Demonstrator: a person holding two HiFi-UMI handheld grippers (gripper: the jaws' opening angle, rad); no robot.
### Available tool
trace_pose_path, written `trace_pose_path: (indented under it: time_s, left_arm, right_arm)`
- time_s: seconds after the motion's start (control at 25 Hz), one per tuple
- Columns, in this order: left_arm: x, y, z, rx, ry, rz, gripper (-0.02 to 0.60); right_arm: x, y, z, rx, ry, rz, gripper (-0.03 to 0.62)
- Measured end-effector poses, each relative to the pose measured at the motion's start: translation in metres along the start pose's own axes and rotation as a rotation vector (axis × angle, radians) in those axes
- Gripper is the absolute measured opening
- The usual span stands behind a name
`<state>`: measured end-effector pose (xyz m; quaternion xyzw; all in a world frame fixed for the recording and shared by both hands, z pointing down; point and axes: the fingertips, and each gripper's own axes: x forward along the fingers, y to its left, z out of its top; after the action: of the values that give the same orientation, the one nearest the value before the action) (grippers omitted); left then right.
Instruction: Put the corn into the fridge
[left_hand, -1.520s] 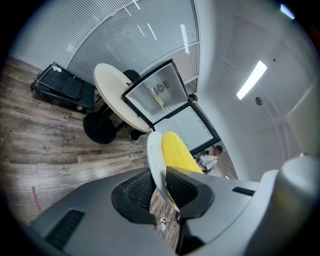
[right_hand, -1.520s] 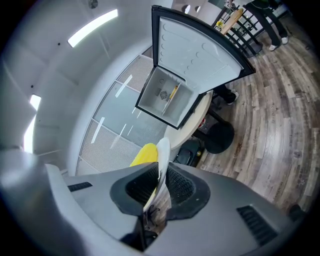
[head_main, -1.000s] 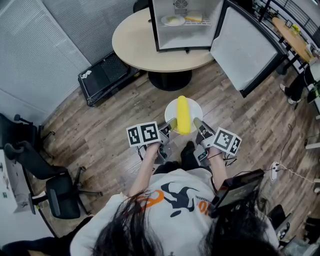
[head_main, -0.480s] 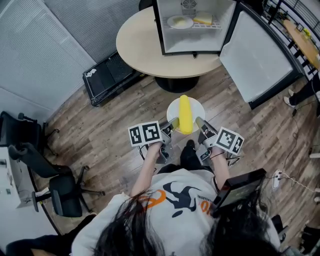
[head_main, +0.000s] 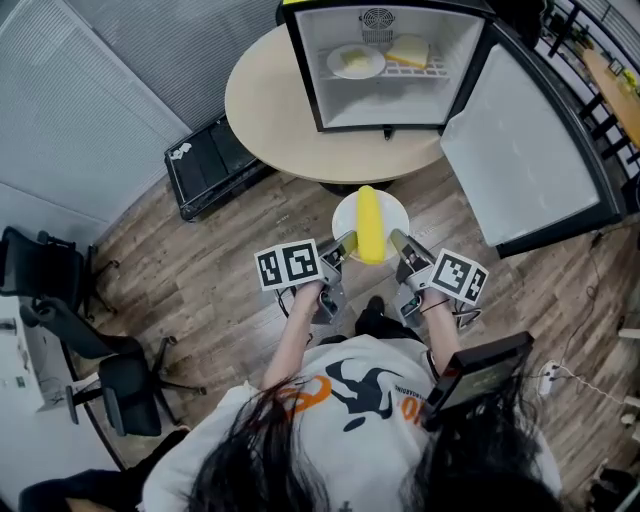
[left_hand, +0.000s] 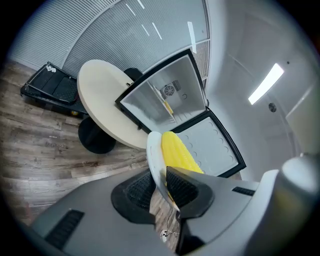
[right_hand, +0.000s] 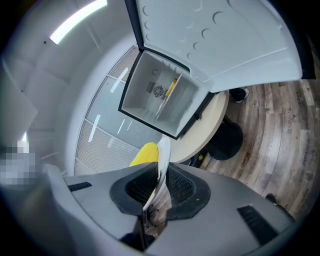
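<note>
Currently, the round white plate (head_main: 343, 214) is being clamped at opposite edges by the left gripper (head_main: 343, 246) and the right gripper (head_main: 398, 243), the yellow corn cob (head_main: 369, 225) lying across its centre. Level, matched travel toward the open white fridge (head_main: 385, 106) is being advised.

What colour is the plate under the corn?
White. The plate shows best in the head view.
</note>
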<state>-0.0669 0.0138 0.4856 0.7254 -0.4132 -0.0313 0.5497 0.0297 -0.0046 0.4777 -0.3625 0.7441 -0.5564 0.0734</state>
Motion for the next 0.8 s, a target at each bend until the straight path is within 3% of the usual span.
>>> trace_pose_path:
  time_s: [0.44, 0.8]
  left_arm:
    - [0.076, -0.014, 0.040, 0.030, 0.026, 0.000, 0.060]
    - [0.092, -0.011, 0.050, 0.023, 0.017, 0.040, 0.060]
  right_arm:
    - [0.021, -0.032, 0.076, 0.013, -0.035, 0.000, 0.043]
    - [0.033, -0.042, 0.090, 0.003, -0.010, -0.002, 0.046]
